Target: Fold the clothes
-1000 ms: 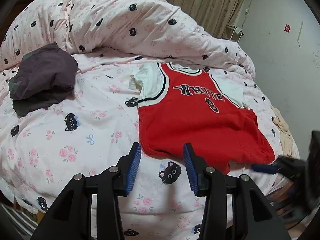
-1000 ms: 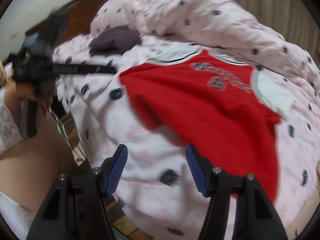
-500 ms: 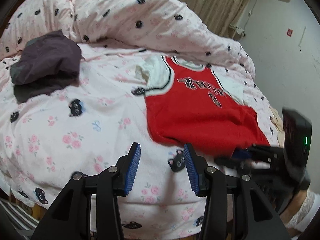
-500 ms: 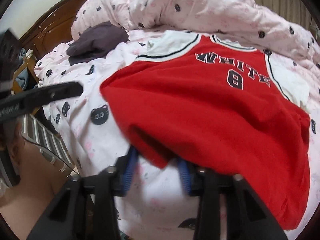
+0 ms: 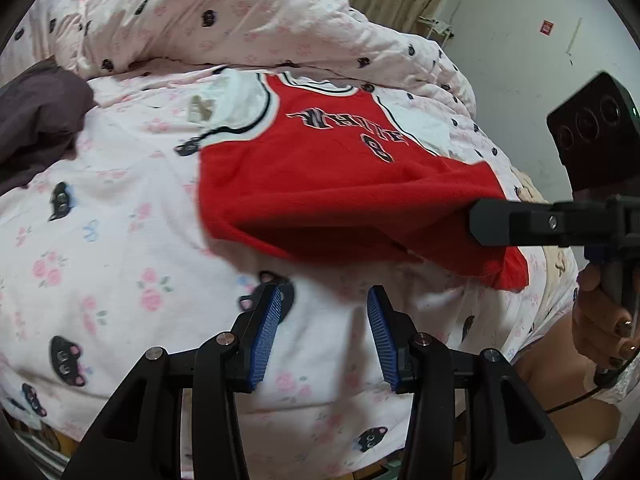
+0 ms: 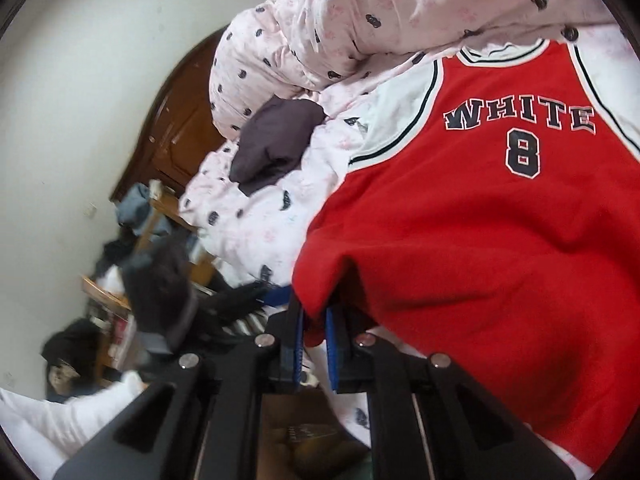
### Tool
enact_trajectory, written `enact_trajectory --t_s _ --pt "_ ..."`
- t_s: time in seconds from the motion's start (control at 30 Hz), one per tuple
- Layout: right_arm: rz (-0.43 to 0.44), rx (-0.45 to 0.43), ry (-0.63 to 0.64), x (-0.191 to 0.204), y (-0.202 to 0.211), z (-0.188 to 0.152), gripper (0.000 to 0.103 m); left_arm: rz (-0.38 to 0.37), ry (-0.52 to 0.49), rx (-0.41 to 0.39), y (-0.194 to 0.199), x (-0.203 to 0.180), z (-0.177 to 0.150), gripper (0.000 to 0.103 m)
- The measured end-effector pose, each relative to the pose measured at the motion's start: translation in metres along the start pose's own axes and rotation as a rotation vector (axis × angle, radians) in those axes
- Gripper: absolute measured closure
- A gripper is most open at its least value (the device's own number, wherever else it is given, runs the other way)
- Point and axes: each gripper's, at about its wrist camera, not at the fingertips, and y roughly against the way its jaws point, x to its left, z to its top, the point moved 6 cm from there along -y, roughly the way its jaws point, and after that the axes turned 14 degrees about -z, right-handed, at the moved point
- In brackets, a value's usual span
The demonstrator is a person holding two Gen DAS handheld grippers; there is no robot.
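A second ago the right tool [image 6: 314, 340] hung with its blue pads well apart above the bed, short of the red jersey [image 6: 480, 240]. Since then it has reached the jersey's bottom hem, and its jaws are closing with a fold of that red cloth between them. The gripped corner, which lay flat on the pink bedsheet [image 5: 120, 208], is now raised off it, so the hem [image 5: 360, 240] sags in a curve with shadow beneath. The left tool [image 5: 322, 336] has dropped nearer the bedsheet and closer to the hem, its gap unchanged and empty.
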Motion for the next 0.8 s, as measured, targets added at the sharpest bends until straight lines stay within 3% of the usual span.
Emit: enact_trajectory --t_s 0.1,0.23,0.3,0.37,0.43,0.8 --pt "0.015 0.011 -0.024 -0.003 -0.001 -0.001 0.093 0.017 -0.033 -0.022 -0.005 -0.004 0.004 0.063" --pt "-0.01 0.018 -0.027 -0.009 -0.002 -0.006 0.093 -0.021 -0.033 -0.053 -0.004 -0.005 0.012 0.063" --pt "-0.028 0.02 -0.023 -0.012 -0.004 -0.008 0.093 -0.033 -0.048 -0.055 -0.002 -0.008 0.013 0.07" --pt "-0.043 0.019 -0.023 -0.015 -0.004 -0.01 0.092 -0.039 -0.068 -0.055 -0.002 -0.012 0.013 0.094" --pt "-0.056 0.017 -0.024 -0.019 -0.004 -0.011 0.09 -0.043 -0.074 -0.052 -0.003 -0.012 0.014 0.101" --pt "-0.182 0.0 0.016 -0.031 -0.008 -0.014 0.089 -0.003 -0.081 -0.078 0.009 -0.01 0.015 0.103"
